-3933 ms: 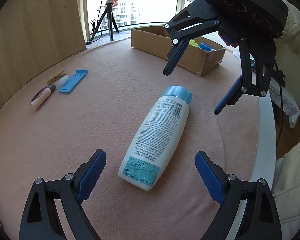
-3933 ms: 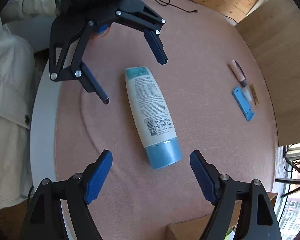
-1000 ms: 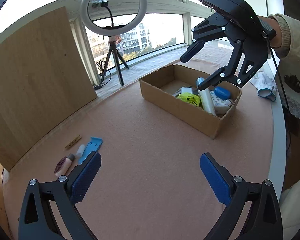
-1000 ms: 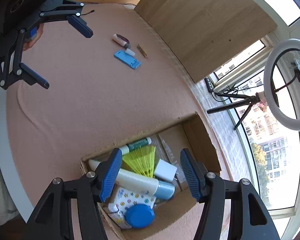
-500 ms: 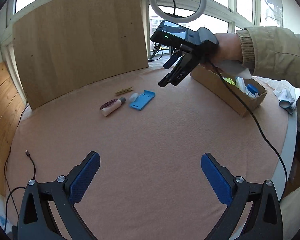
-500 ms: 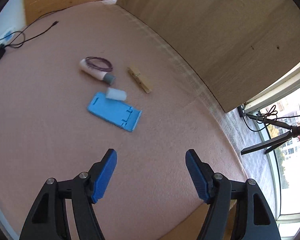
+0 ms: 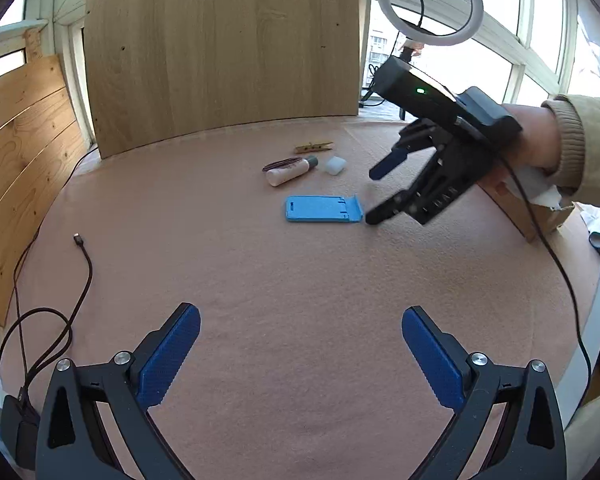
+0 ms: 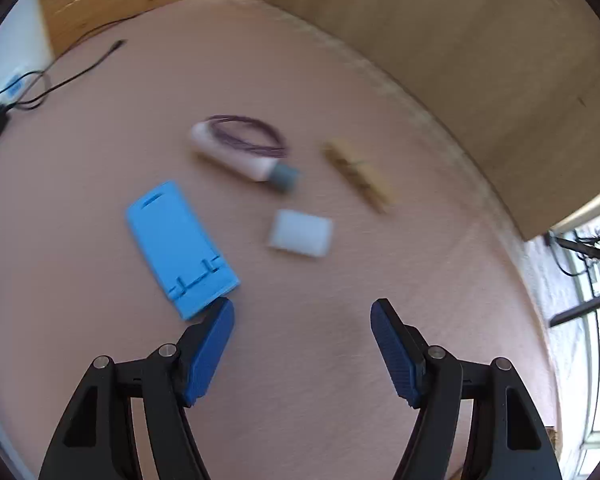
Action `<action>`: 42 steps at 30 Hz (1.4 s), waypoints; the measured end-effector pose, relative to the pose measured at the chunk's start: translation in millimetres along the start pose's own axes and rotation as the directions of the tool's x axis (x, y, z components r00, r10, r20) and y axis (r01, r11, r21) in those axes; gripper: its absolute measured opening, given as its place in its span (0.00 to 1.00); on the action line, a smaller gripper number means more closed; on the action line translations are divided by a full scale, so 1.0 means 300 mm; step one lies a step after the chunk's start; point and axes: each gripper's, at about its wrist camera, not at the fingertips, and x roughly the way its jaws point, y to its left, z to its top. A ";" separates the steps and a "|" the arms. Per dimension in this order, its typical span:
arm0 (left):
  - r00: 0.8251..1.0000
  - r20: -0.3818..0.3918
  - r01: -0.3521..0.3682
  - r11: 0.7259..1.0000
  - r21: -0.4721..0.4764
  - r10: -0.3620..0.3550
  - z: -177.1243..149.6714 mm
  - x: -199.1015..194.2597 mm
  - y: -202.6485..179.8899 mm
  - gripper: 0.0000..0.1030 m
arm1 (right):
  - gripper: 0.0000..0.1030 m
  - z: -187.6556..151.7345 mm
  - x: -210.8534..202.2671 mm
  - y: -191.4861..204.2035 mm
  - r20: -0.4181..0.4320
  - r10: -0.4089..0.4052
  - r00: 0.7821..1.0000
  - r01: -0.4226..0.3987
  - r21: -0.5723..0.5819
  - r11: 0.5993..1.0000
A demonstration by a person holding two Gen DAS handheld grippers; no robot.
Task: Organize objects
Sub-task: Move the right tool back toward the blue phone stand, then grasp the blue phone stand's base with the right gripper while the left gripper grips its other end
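blue phone stand (image 8: 179,245) flat, right tool (image 8: 302,322) open beside it

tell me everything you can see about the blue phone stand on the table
The blue phone stand is a flat, rectangular piece of light blue plastic, folded shut and lying flat on the pink table cover. One end has a slot, the other hinge ridges. The open right gripper hovers by its hinged end, one fingertip right at its corner; contact cannot be told.
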 end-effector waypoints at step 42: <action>0.895 -0.259 0.436 0.830 0.346 -0.363 -0.174 0.078 -0.233 0.71 | 0.32 -0.302 -0.169 0.533 -0.134 0.406 0.904 -0.396 -0.620 0.677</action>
